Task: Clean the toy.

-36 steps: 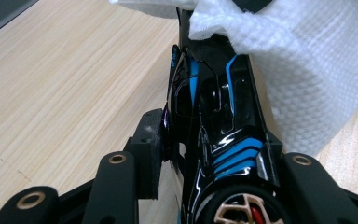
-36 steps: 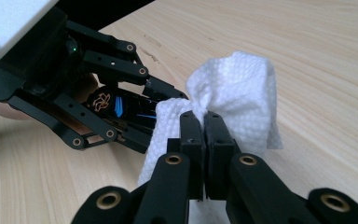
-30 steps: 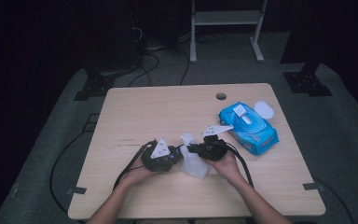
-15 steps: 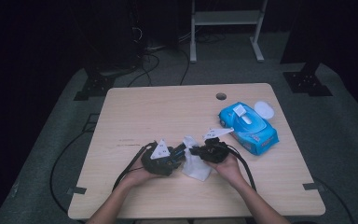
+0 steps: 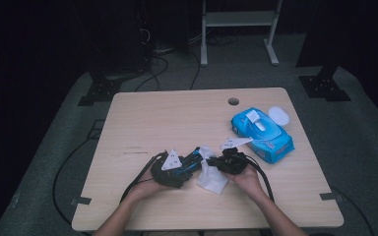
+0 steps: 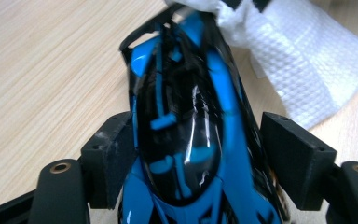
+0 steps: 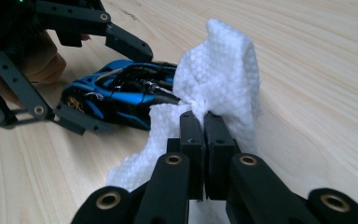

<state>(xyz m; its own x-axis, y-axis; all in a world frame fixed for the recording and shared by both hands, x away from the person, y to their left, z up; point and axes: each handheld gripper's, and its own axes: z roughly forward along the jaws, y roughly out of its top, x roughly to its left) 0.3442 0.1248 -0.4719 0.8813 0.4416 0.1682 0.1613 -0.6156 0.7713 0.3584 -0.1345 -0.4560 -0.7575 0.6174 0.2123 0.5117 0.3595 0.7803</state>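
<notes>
A blue and black toy car lies on the wooden table, lengthwise between the jaws of my left gripper. Those jaws have just been opening, and the pads stand beside the car's flanks without pressing it. My right gripper is shut on a bunched white wipe. It holds the wipe against the car's far end. The rest of the wipe trails onto the table between the two hands.
A blue pack of wipes with its flap lifted lies at the right of the table, a round white lid beside it. A cable hole sits near the far edge. Cables trail from both grippers toward the person.
The left gripper's jaws stand wider around the car than a second ago. The right gripper, still pinching the wipe, has shifted only slightly.
</notes>
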